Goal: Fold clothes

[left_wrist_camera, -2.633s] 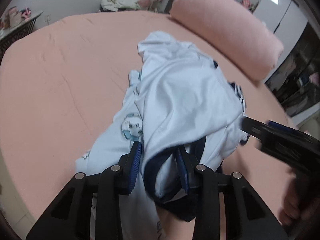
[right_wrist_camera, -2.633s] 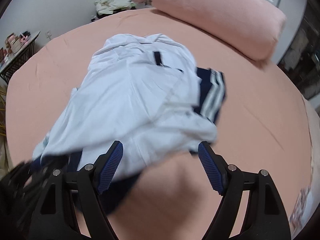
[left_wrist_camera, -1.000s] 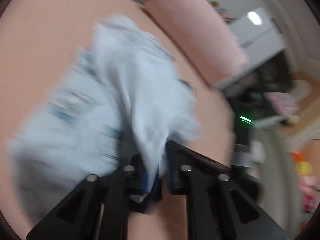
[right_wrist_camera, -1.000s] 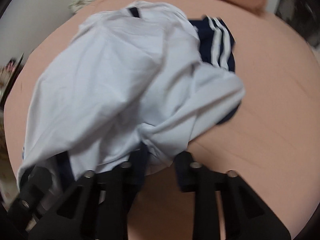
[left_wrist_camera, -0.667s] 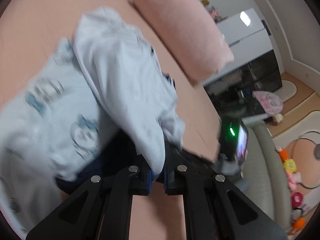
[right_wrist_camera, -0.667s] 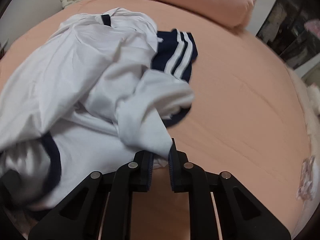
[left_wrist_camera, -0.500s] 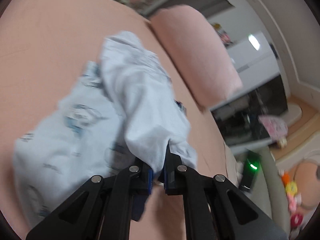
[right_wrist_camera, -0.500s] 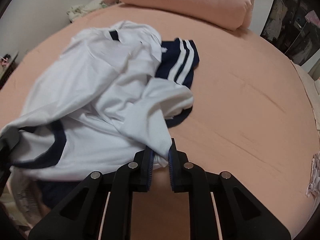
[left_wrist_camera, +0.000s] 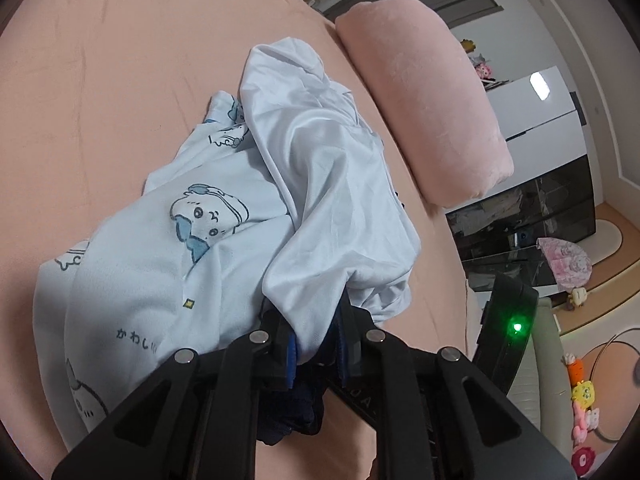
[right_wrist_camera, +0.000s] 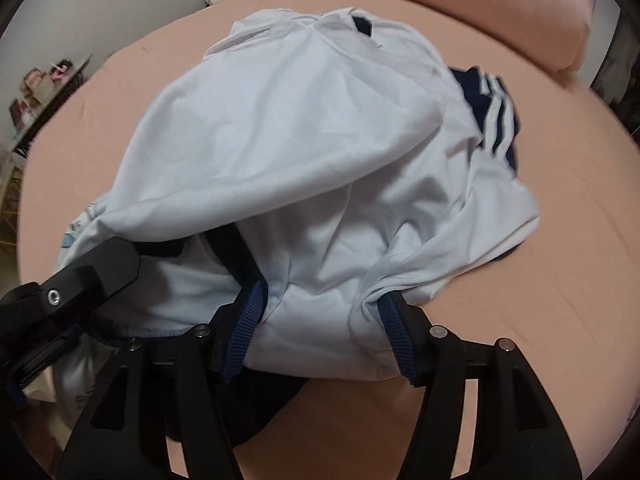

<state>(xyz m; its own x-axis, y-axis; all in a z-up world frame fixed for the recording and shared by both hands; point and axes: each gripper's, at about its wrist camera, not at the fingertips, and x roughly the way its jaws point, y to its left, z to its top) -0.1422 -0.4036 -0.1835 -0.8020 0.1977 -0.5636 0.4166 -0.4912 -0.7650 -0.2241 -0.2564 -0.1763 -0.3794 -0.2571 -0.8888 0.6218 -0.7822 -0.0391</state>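
1. Left tool (left_wrist_camera: 316, 344): clenched on a fold of the white shirt (left_wrist_camera: 332, 184), near its navy-trimmed edge. Fabric runs up and away from the jaws over the pile, so my read is that it pins one hem corner to spread the shirt for folding.
2. Under and left of that grip lies the pale blue cartoon-print garment (left_wrist_camera: 168, 272), a separate piece partly covered by the white shirt. It looks clear of the jaws, though the contact area is hidden by cloth.
3. White shirt sits bunched mid-bed (left_wrist_camera: 80, 92), draped from the left tool toward the pink bolster pillow (left_wrist_camera: 424, 112). It is not flat and I see no fold made.
4. Right tool (right_wrist_camera: 320, 320): jaws spread apart with the shirt's lower edge bunched between them. Cloth touches both blue pads (right_wrist_camera: 248, 320). Gap is too wide for a pinch, so I call it released, not gripping.
5. From the right wrist view the shirt lies directly ahead of and over the right tool's tips. Its navy striped sleeve (right_wrist_camera: 492, 112) lies far right, toward the pillow. The left tool's body shows at lower left, just beside the same hem.
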